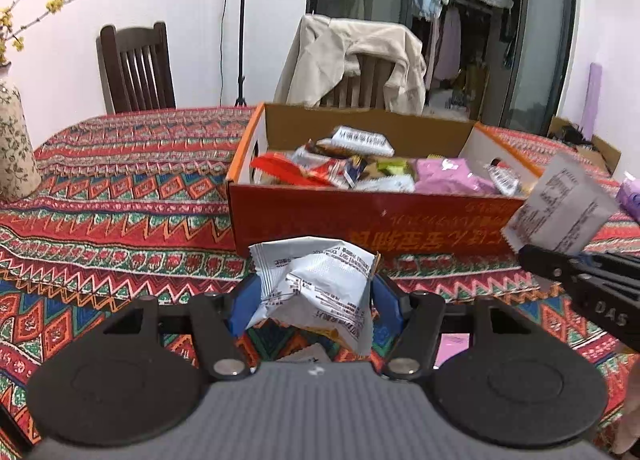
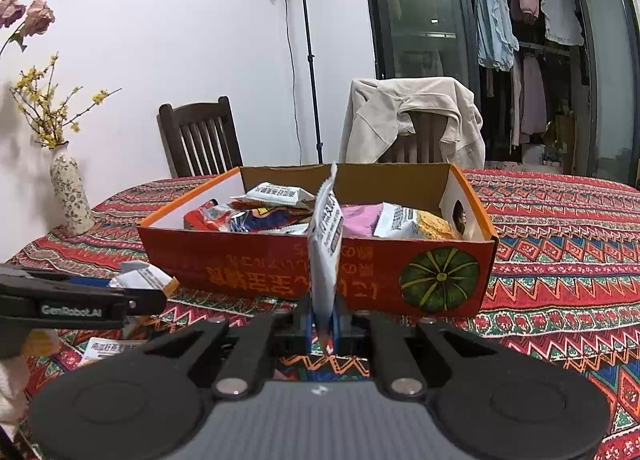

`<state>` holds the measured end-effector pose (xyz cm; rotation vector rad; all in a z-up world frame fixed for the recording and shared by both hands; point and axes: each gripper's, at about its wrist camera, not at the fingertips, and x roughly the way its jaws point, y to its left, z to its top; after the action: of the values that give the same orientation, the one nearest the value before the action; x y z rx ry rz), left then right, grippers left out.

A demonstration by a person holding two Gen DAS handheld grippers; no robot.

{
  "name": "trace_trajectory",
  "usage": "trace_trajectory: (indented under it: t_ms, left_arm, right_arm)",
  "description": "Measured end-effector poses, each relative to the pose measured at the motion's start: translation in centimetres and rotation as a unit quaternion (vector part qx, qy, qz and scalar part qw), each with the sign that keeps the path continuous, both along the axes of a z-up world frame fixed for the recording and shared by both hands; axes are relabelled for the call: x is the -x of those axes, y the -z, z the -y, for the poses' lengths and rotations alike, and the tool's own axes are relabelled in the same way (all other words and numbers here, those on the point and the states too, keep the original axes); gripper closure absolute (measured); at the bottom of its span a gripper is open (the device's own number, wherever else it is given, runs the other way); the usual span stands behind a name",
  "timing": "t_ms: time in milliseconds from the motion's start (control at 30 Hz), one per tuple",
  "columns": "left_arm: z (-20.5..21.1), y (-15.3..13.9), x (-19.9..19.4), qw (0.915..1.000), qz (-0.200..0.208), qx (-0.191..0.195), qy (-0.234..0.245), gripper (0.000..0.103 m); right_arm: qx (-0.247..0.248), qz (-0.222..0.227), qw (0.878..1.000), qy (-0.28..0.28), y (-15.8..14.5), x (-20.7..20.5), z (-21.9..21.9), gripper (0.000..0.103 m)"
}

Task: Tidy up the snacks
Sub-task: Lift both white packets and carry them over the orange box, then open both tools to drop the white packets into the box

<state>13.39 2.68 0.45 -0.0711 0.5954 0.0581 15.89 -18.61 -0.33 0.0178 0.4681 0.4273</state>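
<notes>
An open red and orange cardboard box (image 1: 360, 219) holds several snack packets on the patterned table; it also shows in the right wrist view (image 2: 248, 272). My left gripper (image 1: 316, 300) is shut on a crumpled white snack packet (image 1: 320, 284), held above the table in front of the box. My right gripper (image 2: 323, 320) is shut on a thin white snack packet (image 2: 326, 248), held upright before the box. The right gripper with its packet (image 1: 560, 207) shows at the right of the left wrist view. The left gripper's fingertip (image 2: 148, 300) shows at the left of the right wrist view.
A floral vase (image 2: 70, 195) with yellow sprigs stands at the table's left. Two dark chairs (image 2: 200, 139) stand behind the table, one draped with a beige jacket (image 2: 416, 115). More packets (image 2: 100, 350) lie on the cloth near me. A purple packet (image 1: 630, 195) lies at the right.
</notes>
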Motion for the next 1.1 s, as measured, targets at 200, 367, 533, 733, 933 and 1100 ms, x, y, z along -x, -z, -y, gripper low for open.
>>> trace_trajectory:
  t_ms: [200, 367, 533, 733, 933, 1100]
  left_arm:
    - [0.9, -1.9, 1.0, 0.9991, 0.035, 0.007, 0.022, 0.040]
    - [1.4, -3.5, 0.5, 0.9980, 0.058, 0.007, 0.024, 0.040]
    - [1.6, -5.2, -1.0, 0.9967, 0.076, 0.012, 0.024, 0.040]
    - [1.8, -7.2, -3.9, 0.9951, 0.097, 0.019, 0.008, 0.040]
    - [1.6, -7.8, -7.9, 0.9937, 0.108, 0.025, -0.015, 0.040]
    - [1.1, -7.1, -11.0, 0.9933, 0.108, 0.028, -0.029, 0.040]
  right_arm:
    - [-0.003, 0.013, 1.000, -0.008, -0.7, 0.6, -0.2, 0.094]
    - [-0.004, 0.018, 1.000, -0.003, -1.9, 0.5, -0.1, 0.094]
    - [0.004, 0.037, 0.999, 0.007, -4.3, -0.2, -0.1, 0.094]
    - [0.012, 0.050, 0.998, 0.031, -7.1, -3.1, -0.4, 0.094]
    - [0.003, 0.047, 0.997, 0.056, -7.6, -7.2, -1.0, 0.094]
    - [-0.005, 0.039, 0.997, 0.070, -6.5, -10.2, -1.3, 0.094]
